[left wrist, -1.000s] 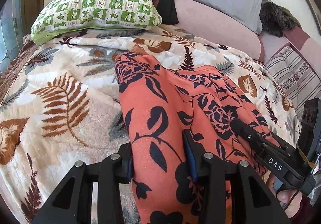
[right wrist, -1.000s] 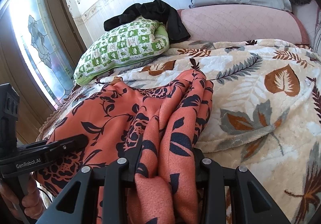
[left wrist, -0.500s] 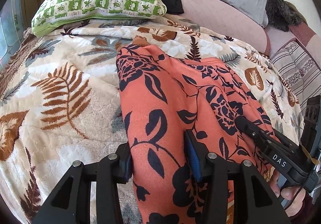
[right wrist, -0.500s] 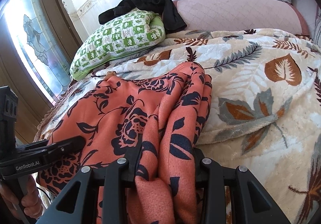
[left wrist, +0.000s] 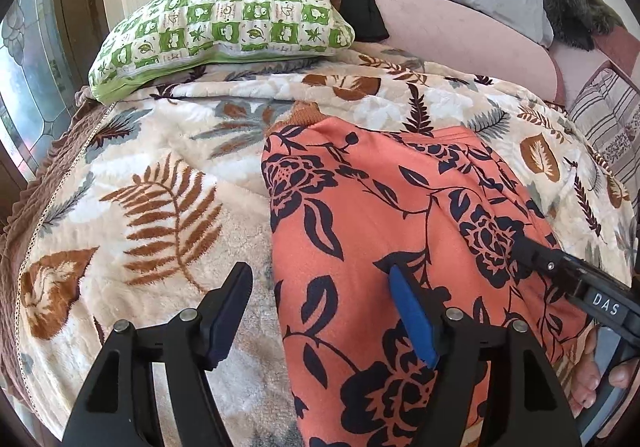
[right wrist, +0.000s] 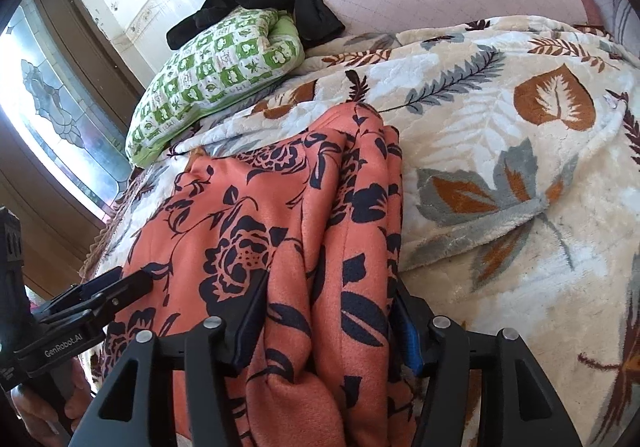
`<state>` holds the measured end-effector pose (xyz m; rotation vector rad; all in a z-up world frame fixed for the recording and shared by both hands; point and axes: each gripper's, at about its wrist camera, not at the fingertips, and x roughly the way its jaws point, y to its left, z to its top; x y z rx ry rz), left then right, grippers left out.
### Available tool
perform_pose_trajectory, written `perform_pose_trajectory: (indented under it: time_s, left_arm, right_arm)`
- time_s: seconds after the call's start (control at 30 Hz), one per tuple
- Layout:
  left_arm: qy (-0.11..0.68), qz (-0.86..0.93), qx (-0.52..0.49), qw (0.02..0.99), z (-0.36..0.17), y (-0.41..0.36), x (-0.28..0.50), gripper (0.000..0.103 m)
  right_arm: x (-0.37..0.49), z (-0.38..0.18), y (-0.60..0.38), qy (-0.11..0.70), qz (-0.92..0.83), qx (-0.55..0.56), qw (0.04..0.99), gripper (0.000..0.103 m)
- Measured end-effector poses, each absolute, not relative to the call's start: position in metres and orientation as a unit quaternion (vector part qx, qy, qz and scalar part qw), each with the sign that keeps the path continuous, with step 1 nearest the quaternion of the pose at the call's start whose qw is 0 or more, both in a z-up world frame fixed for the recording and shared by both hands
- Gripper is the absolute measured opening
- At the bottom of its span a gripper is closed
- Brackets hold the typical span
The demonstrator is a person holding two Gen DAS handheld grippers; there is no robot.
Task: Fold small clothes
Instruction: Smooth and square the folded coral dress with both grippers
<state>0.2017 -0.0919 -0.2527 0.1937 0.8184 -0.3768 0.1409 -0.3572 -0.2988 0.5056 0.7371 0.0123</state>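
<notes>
Leaf-patterned blanket (left wrist: 168,207) covers the bed, and the orange floral garment (left wrist: 380,215) lies on it, long axis running away from me toward the green pillow (left wrist: 224,23). Both tools are opening: left tool (left wrist: 324,311) over its left edge, right tool (right wrist: 324,323) around its bunched right edge.

Right tool (right wrist: 326,321) jaws opening around bunched orange floral garment (right wrist: 280,231) on leaf-print blanket (right wrist: 500,135)
</notes>
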Motion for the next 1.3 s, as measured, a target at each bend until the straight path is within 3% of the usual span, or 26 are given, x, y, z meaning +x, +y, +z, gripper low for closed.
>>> perform_pose_trajectory:
  time_s: [0.3, 0.37, 0.63, 0.77, 0.9, 1.3]
  left_arm:
    - [0.383, -0.168, 0.104, 0.902, -0.248, -0.110, 0.219, 0.073]
    - [0.382, -0.163, 0.103, 0.904, -0.247, -0.113, 0.227, 0.073]
    - [0.407, -0.154, 0.097, 0.895, -0.257, -0.125, 0.252, 0.073]
    - [0.416, -0.138, 0.112, 0.892, -0.270, -0.128, 0.258, 0.085]
    - [0.434, -0.139, 0.085, 0.886, -0.275, -0.119, 0.265, 0.091]
    - [0.399, -0.151, 0.087, 0.900, -0.254, -0.103, 0.208, 0.091]
  right_arm:
    - [0.154, -0.256, -0.383, 0.278, 0.014, 0.264, 0.923, 0.059]
    - [0.164, -0.251, -0.381, 0.278, 0.039, 0.269, 0.921, 0.052]
    - [0.198, -0.268, -0.371, 0.343, 0.070, 0.266, 0.898, 0.047]
    - [0.210, -0.302, -0.377, 0.401, 0.044, 0.278, 0.872, 0.044]
    - [0.207, -0.302, -0.376, 0.396, 0.042, 0.268, 0.878, 0.044]
    - [0.136, -0.255, -0.358, 0.365, 0.072, 0.237, 0.897, 0.044]
